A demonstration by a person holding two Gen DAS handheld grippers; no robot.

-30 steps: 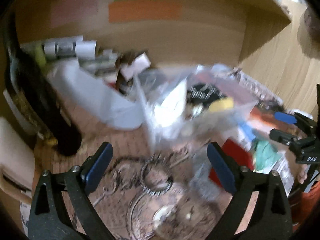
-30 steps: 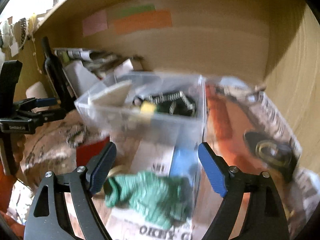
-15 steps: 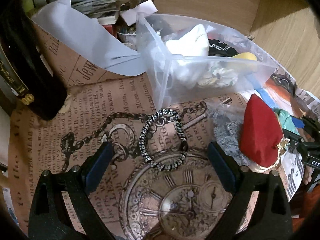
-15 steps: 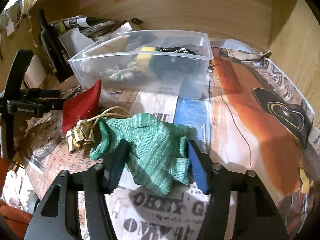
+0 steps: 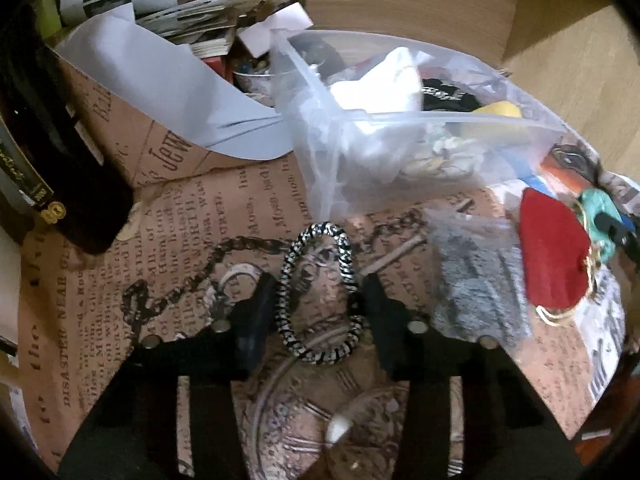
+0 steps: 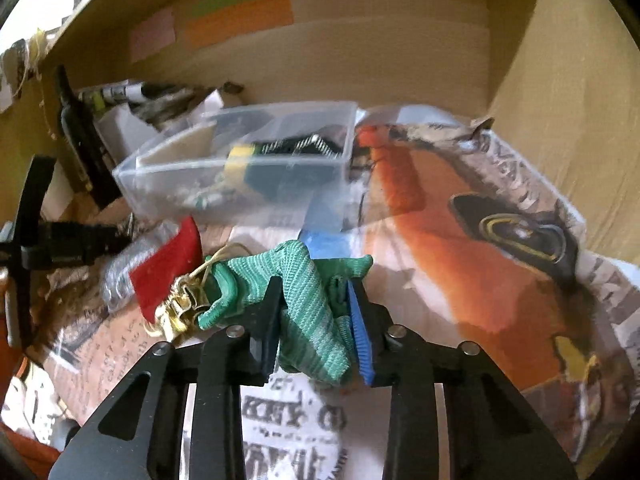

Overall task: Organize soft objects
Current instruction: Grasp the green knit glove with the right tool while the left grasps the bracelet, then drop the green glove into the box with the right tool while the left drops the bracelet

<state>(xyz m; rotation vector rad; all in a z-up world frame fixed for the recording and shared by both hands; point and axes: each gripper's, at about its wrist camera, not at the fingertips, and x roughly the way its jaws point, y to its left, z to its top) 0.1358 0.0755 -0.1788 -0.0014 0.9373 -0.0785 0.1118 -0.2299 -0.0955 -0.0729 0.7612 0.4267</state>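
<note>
— Risk first: the right claw (image 6: pixel 316 320) is clamped on the green glove (image 6: pixel 308 300), whose loose cuff touches the red pouch (image 6: pixel 166 270)'s gold cord and could drag it along.

— And left?

— Left claw (image 5: pixel 316 304), half closed, brackets the striped bracelet (image 5: pixel 318 292) mid-table without clearly pinching; it may slip. The clear bin (image 6: pixel 240 168) sits beyond.

A wooden back wall (image 6: pixel 360 60) carries pink, green and orange paper strips (image 6: pixel 236 20). A wooden side panel (image 6: pixel 580 100) closes the right. Printed newspaper-pattern sheets (image 5: pixel 240 208) cover the counter; light is warm.
</note>
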